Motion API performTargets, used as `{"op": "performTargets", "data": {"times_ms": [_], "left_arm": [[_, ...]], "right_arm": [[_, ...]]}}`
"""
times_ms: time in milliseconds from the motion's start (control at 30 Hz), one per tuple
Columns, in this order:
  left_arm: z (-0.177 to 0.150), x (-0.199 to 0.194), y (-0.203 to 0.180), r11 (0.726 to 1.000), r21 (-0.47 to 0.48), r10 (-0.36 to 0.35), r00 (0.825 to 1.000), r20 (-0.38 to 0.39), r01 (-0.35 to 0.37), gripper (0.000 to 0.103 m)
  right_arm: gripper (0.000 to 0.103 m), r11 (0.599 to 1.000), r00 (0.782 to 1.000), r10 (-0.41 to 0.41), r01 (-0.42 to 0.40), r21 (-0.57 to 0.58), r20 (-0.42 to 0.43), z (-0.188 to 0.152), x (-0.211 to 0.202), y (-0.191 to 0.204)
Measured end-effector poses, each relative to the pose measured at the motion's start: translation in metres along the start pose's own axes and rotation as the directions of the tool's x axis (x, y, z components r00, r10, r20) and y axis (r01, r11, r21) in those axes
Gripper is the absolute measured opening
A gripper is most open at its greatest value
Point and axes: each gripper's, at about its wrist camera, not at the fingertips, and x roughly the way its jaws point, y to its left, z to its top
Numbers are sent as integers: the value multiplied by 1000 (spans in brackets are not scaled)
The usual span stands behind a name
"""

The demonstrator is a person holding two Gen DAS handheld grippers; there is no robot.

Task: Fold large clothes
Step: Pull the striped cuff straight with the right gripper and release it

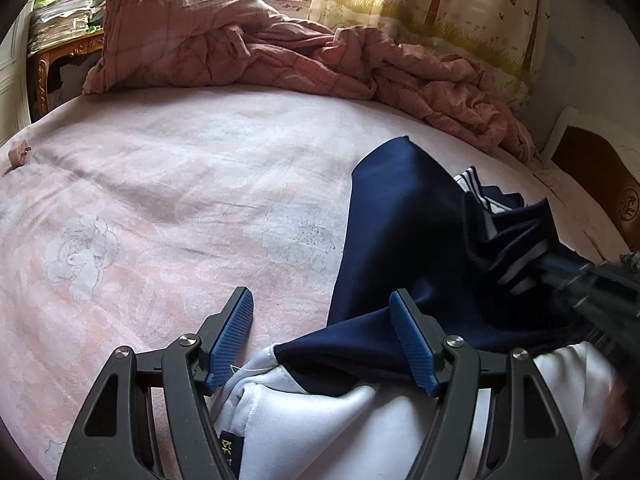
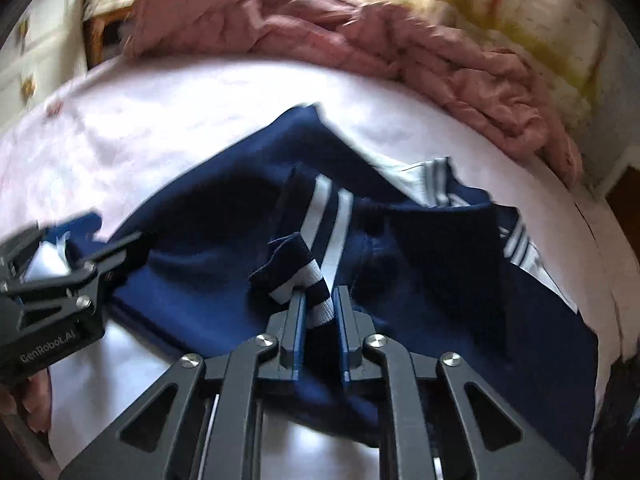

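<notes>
Barely begun, the navy and white jacket is seen crumpled on the pink bed, its striped cuff pinched by the closed right gripper, while nothing is clamped by the wide-open left gripper, so every fold is judged outstanding.

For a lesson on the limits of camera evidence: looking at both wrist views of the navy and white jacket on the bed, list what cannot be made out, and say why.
- Label on the jacket: left wrist view, cut off behind a finger of the left gripper.
- Right gripper: left wrist view, motion-blurred at the edge.
- Jacket's near part: right wrist view, hidden under the right gripper clamping the striped cuff.
- Quilt: right wrist view, blurred.
</notes>
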Motion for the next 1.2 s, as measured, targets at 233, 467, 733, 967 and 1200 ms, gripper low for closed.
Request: {"op": "performTargets", "data": {"times_ms": [233, 467, 733, 967, 1200], "left_arm": [[-2, -29, -19, 995, 96, -28, 989, 145, 14, 68], [2, -51, -39, 982, 181, -92, 971, 219, 52, 68], [0, -75, -66, 961, 236, -202, 947, 249, 143, 68], [-7, -72, -80, 956, 271, -185, 949, 257, 113, 69], [-13, -56, -80, 959, 270, -154, 963, 219, 92, 70]], "right_arm": [[9, 966, 946, -245, 219, 139, 213, -13, -87, -81], [9, 894, 908, -401, 359, 269, 119, -58, -119, -190], [17, 842, 954, -278, 299, 449, -115, -140, -65, -273], [70, 768, 955, -293, 262, 584, -43, -161, -87, -307], [70, 832, 980, -196, 146, 535, 38, -130, -95, -297]]}}
